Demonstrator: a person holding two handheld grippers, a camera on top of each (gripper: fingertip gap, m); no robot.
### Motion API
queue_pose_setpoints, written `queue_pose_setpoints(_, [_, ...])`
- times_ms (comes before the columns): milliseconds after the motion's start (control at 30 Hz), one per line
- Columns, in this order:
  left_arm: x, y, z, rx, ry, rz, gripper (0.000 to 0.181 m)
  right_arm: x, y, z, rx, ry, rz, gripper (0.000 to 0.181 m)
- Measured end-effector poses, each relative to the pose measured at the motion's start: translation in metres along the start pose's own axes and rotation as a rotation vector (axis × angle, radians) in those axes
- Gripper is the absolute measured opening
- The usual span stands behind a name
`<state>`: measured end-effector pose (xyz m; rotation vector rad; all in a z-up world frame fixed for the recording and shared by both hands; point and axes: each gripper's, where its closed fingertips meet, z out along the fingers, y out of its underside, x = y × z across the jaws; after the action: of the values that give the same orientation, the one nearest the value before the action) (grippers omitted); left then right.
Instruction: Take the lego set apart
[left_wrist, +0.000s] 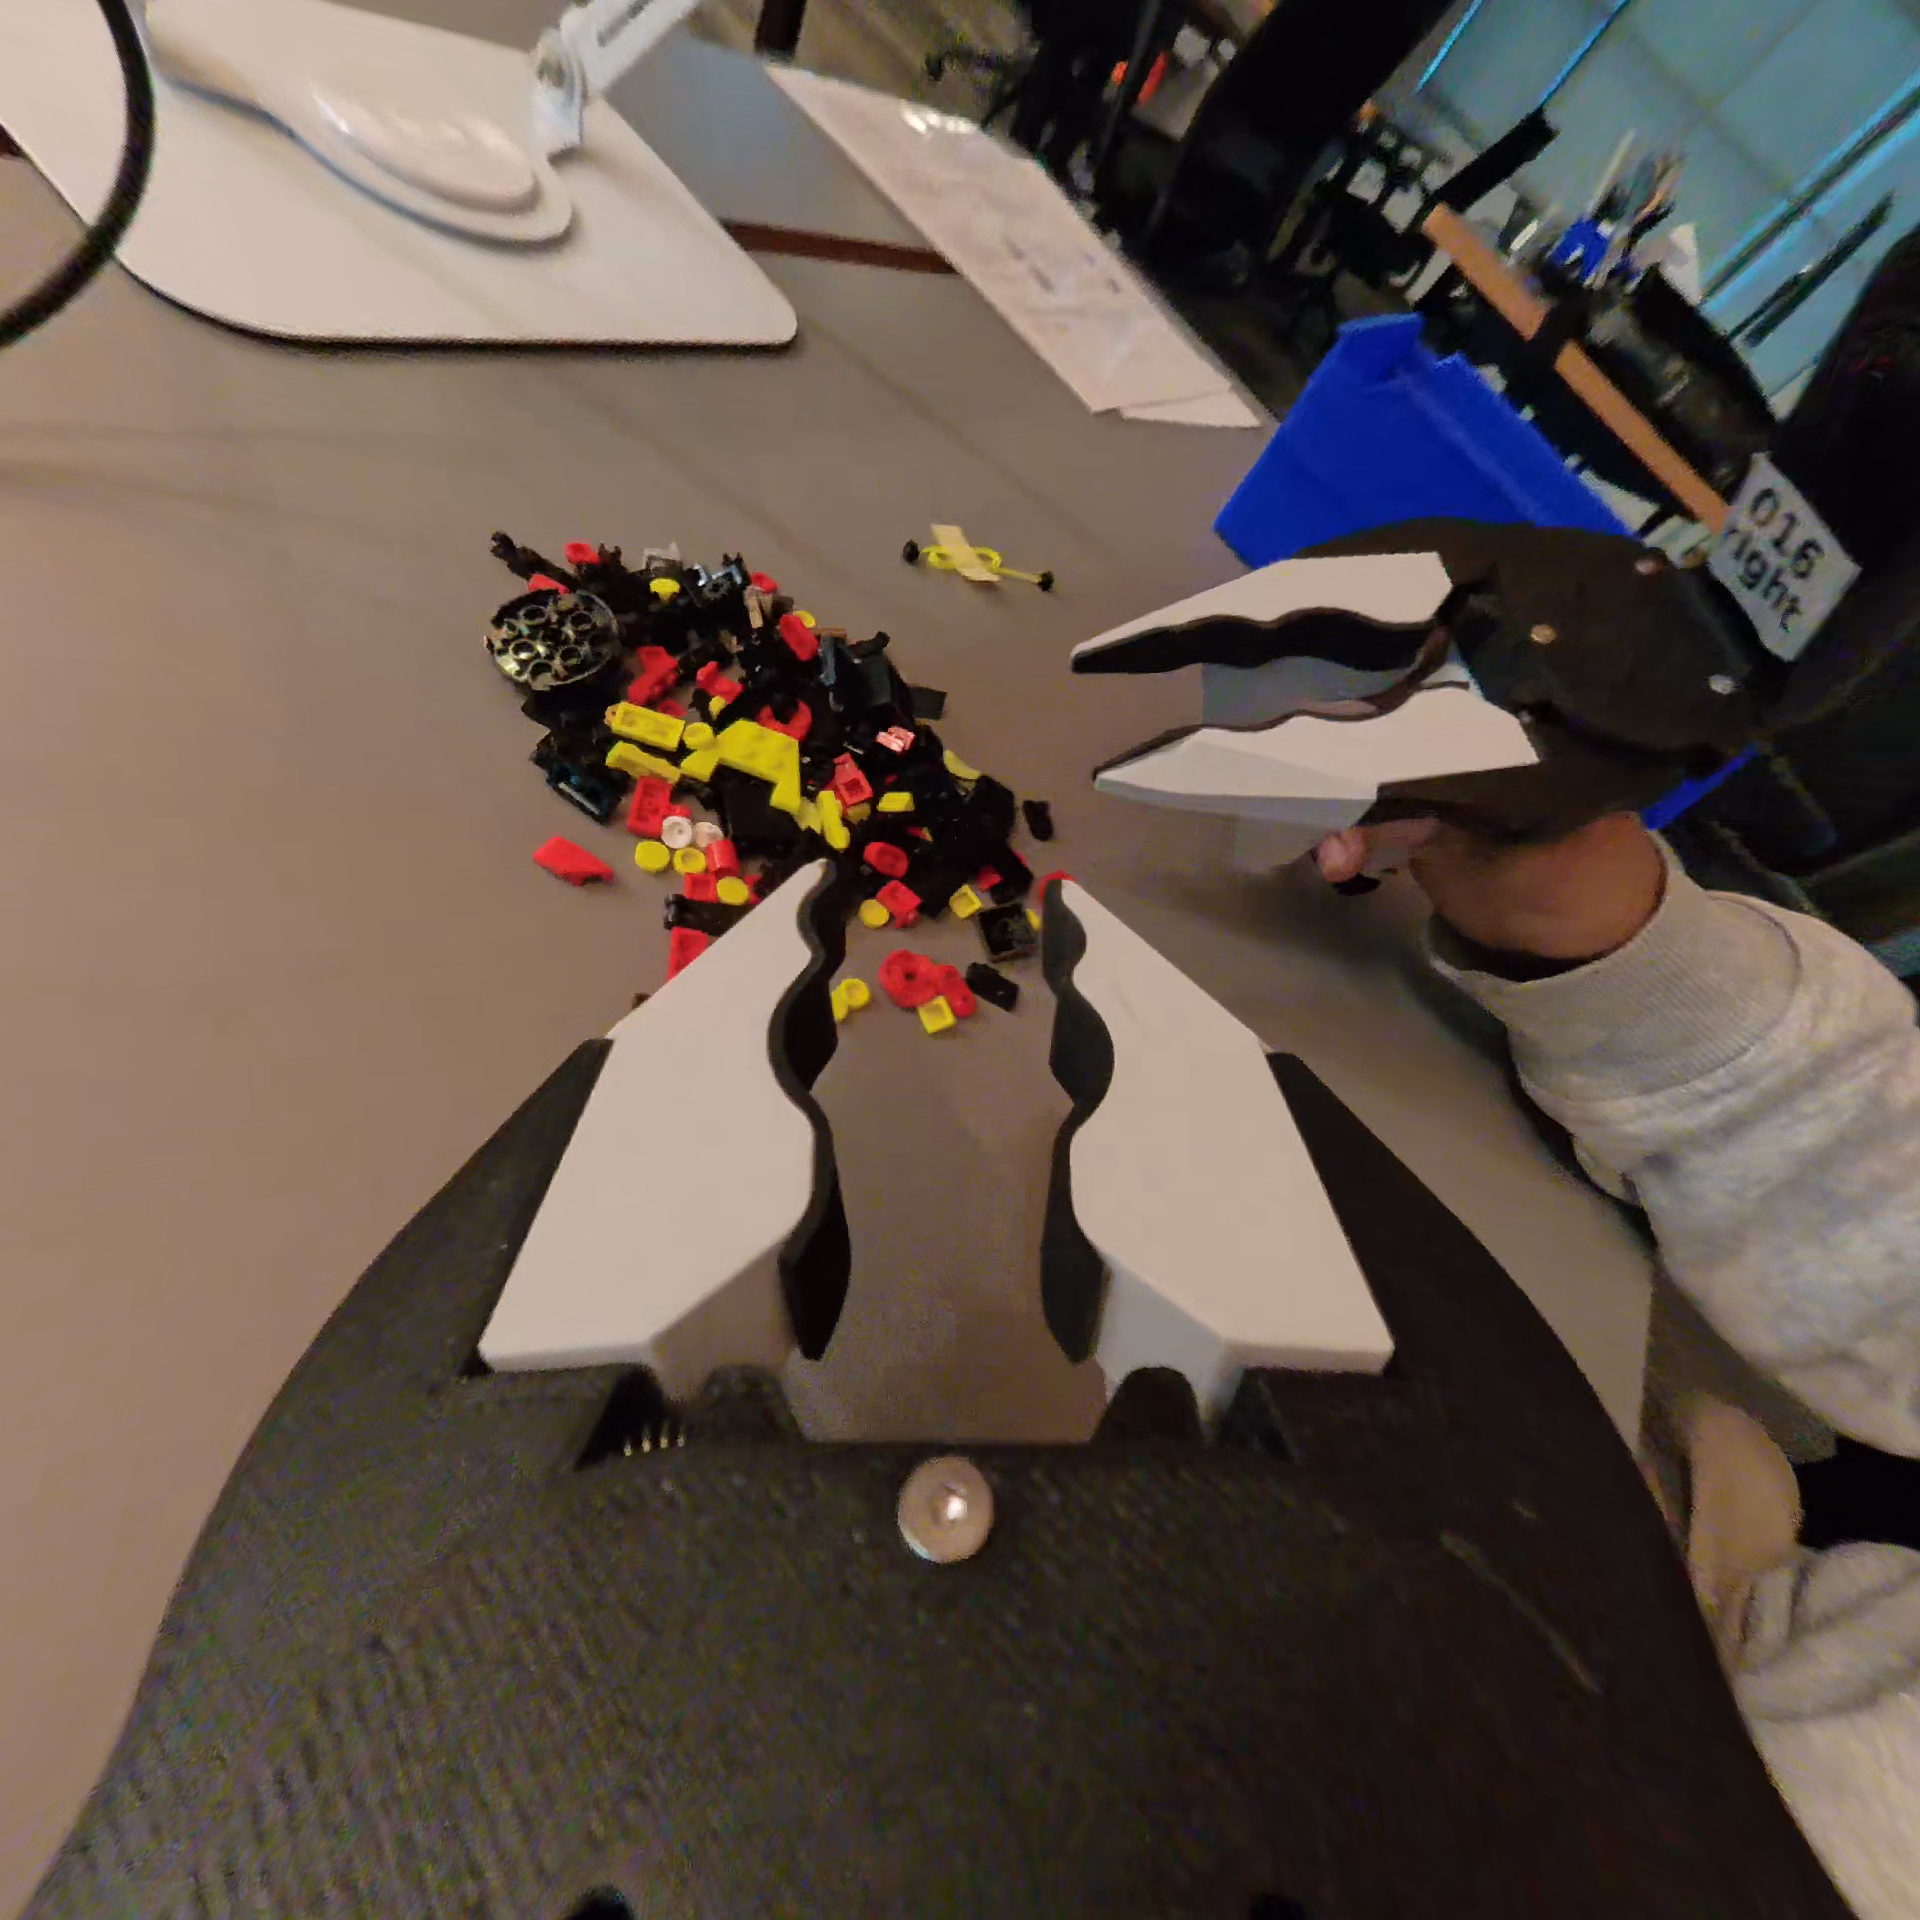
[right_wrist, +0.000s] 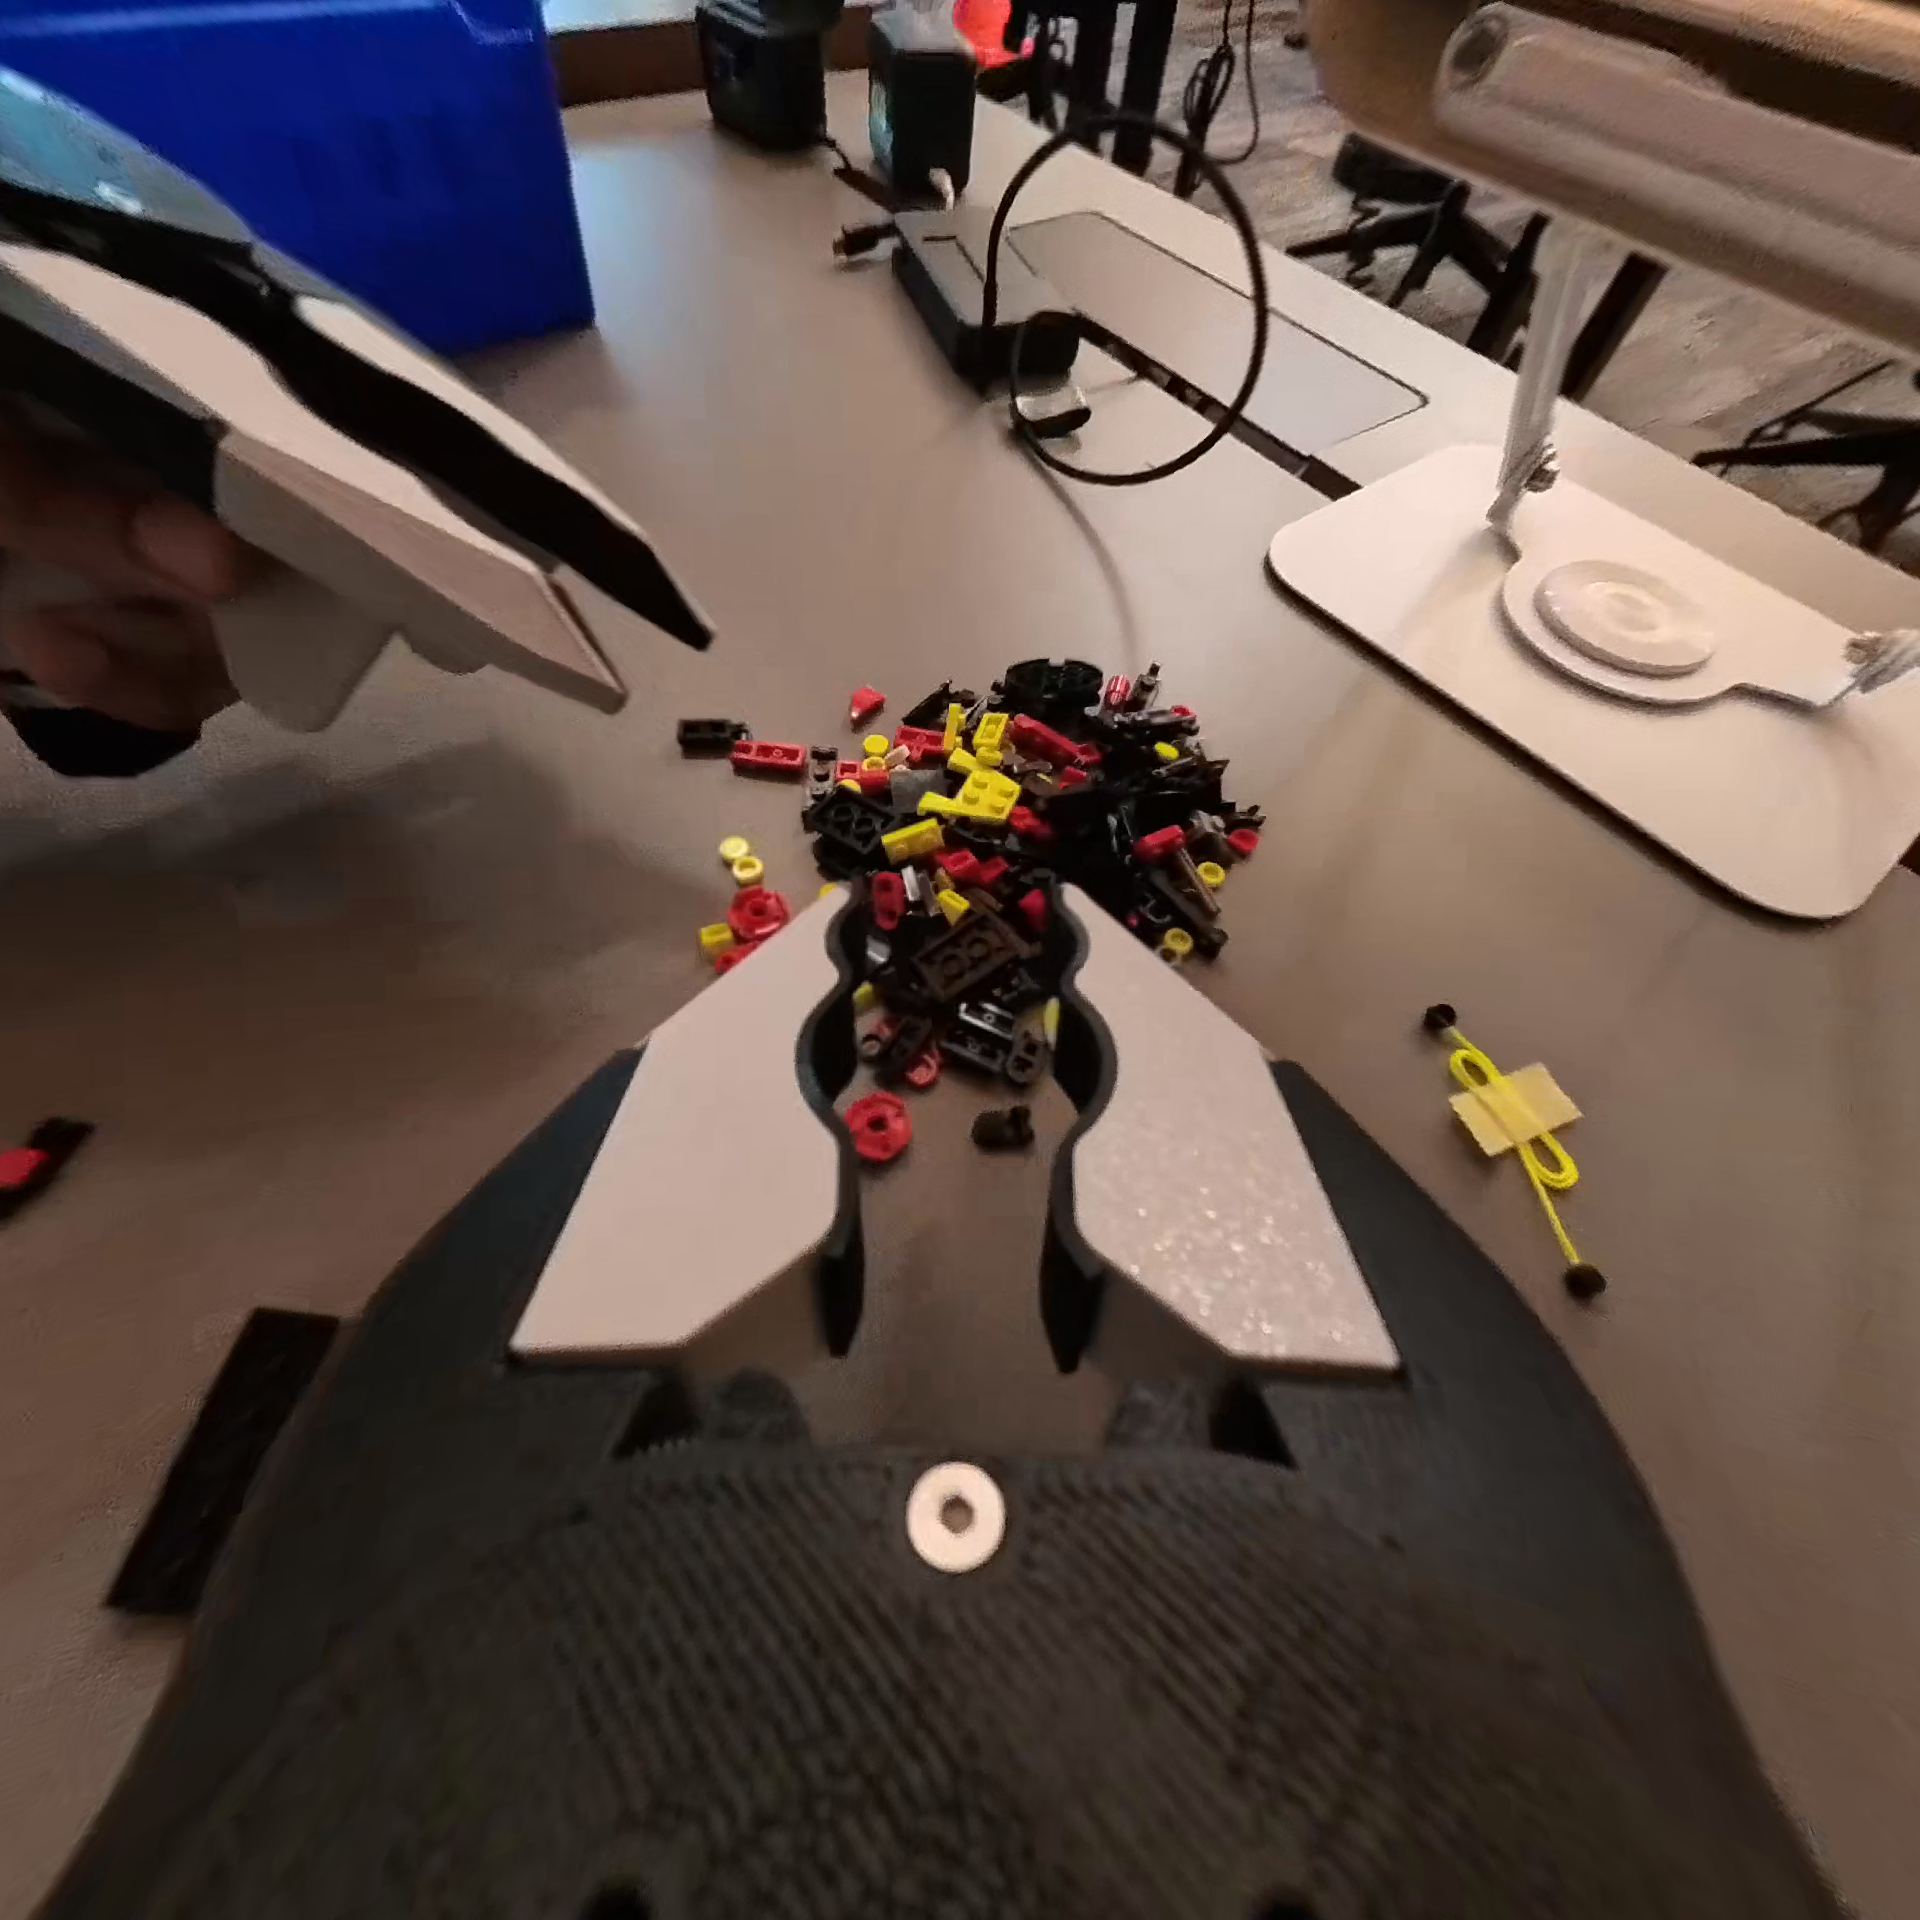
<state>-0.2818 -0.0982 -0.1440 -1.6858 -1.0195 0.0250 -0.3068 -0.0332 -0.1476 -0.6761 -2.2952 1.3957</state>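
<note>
A pile of loose lego pieces (left_wrist: 748, 748), black, red and yellow, lies on the grey-brown table; it also shows in the right wrist view (right_wrist: 1029, 831). A round black studded plate (left_wrist: 553, 636) sits at the pile's far left edge. My left gripper (left_wrist: 940, 878) is open and empty, its tips over the pile's near edge. My right gripper (right_wrist: 951, 904) is open and empty, its tips over the near side of the pile. The right gripper shows in the left wrist view (left_wrist: 1086, 712), right of the pile. The left gripper shows blurred in the right wrist view (right_wrist: 665, 665).
A yellow string with black ends and tape (left_wrist: 977, 556) lies apart from the pile, also in the right view (right_wrist: 1522, 1132). A blue bin (left_wrist: 1392, 447) stands at the table edge. A white lamp base (right_wrist: 1621, 665), a black cable loop (right_wrist: 1132, 301), papers (left_wrist: 1039, 249) and a black strip (right_wrist: 218, 1455) lie around. The round black studded plate (left_wrist: 553, 636) is about 12 cm from both grippers' fingertips. It is also in sight in the right wrist view (right_wrist: 1056, 687).
</note>
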Motion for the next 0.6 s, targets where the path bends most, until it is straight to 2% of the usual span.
queue_pose_setpoints(133, [0.024,0.011,-0.03,0.035,0.05,0.023,0.037,-0.018,-0.006,-0.031,0.051,-0.049,0.095,0.037])
queue_pose_setpoints(233, [0.041,0.029,-0.057,0.06,0.069,0.063,0.033,-0.051,0.0,-0.058,0.084,-0.098,0.128,0.037])
queue_pose_setpoints(333, [0.054,0.052,-0.075,0.054,0.099,0.004,0.033,-0.089,0.015,-0.078,0.092,-0.104,0.102,0.037])
queue_pose_setpoints(467, [0.064,0.076,-0.085,0.066,0.108,-0.036,0.028,-0.129,0.036,-0.084,0.07,-0.079,0.049,0.033])
queue_pose_setpoints(600, [0.067,0.085,-0.083,0.055,0.072,0.021,0.023,-0.168,0.046,-0.067,-0.021,-0.142,-0.006,0.033])
